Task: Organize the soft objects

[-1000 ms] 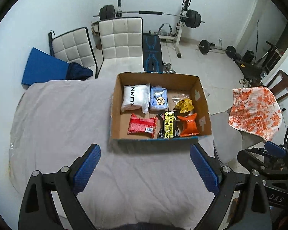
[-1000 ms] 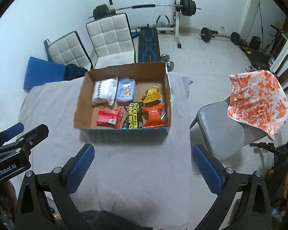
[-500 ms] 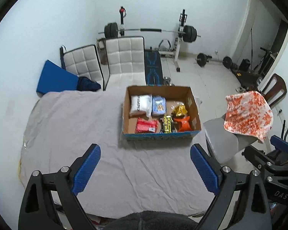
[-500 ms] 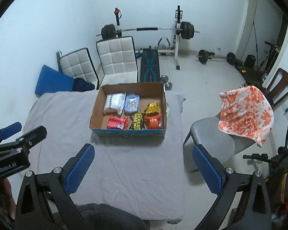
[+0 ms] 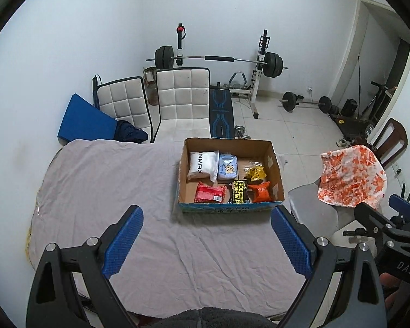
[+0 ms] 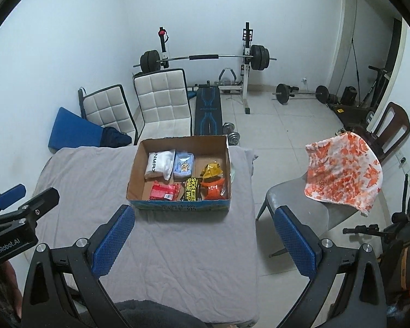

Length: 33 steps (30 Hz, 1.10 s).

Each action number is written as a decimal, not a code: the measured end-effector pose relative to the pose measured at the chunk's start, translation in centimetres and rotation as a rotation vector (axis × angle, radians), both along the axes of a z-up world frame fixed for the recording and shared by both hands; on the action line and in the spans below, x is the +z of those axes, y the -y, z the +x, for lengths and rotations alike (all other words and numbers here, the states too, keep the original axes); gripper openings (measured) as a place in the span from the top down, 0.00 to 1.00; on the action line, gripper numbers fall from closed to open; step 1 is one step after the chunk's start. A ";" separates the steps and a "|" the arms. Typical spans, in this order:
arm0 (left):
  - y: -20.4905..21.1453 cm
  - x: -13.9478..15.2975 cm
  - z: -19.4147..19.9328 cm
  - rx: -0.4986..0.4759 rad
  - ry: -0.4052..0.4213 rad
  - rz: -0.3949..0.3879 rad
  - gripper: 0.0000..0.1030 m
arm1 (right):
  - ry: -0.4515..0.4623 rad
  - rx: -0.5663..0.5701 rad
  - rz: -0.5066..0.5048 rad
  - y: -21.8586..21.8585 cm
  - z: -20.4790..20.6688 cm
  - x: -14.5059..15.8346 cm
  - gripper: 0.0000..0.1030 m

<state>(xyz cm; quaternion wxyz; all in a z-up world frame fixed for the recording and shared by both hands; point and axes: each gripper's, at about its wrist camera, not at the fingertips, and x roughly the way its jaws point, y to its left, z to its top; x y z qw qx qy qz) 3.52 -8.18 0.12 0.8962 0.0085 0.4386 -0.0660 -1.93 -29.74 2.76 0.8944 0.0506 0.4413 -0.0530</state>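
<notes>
An open cardboard box (image 5: 274, 164) (image 6: 136, 164) stands on the grey-covered table (image 5: 109, 186) (image 6: 95, 175). It holds soft packs: a white pack (image 5: 202, 165) (image 6: 160, 165), a light blue pack (image 5: 227, 167) (image 6: 183, 167), a red pack (image 5: 210, 193) (image 6: 164, 191), a black and yellow wipes pack (image 5: 239, 195) (image 6: 192, 193), a yellow pouch (image 5: 256, 174) (image 6: 211, 170) and an orange pouch (image 5: 260, 192) (image 6: 214, 188). My left gripper (image 5: 207, 235) and right gripper (image 6: 205, 235) are both open and empty, held back from the box over the table's near side.
A grey chair (image 5: 311, 210) (image 6: 289, 196) with an orange-patterned cloth (image 5: 352, 180) (image 6: 344, 169) stands right of the table. Two white padded chairs (image 5: 181, 98) (image 6: 164, 98), a blue mat (image 5: 86, 119) and a barbell rack (image 5: 262, 63) are behind.
Both grippers have pulled back and up from the box, which now looks smaller and farther. Both stay open and empty.
</notes>
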 end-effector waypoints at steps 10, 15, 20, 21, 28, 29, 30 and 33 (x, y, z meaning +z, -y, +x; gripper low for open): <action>0.3 -0.1 -0.3 0.001 0.006 -0.018 0.07 | 0.017 0.000 -0.013 0.2 0.3 0.4 0.00; 0.5 -0.2 -0.3 0.012 0.010 -0.011 0.05 | 0.021 0.000 -0.010 0.2 0.3 0.4 0.00; 0.4 -0.1 -0.5 0.023 0.021 -0.005 0.05 | 0.026 0.002 -0.014 0.2 0.3 0.5 0.00; 0.4 -0.1 -0.5 0.023 0.022 -0.005 0.05 | 0.028 0.002 -0.018 0.2 0.4 0.5 0.00; 0.4 -0.1 -0.5 0.023 0.020 -0.004 0.05 | 0.029 0.008 -0.019 -0.1 0.3 0.7 0.00; 0.4 -0.1 -0.5 0.023 0.019 -0.004 0.05 | 0.029 0.007 -0.020 -0.1 0.4 0.7 0.00; 0.4 -0.1 -0.5 0.023 0.019 -0.004 0.05 | 0.028 0.007 -0.023 -0.2 0.4 0.6 0.00; 0.5 -0.1 -0.5 0.024 0.020 -0.001 0.05 | 0.028 0.008 -0.021 -0.2 0.3 0.6 0.00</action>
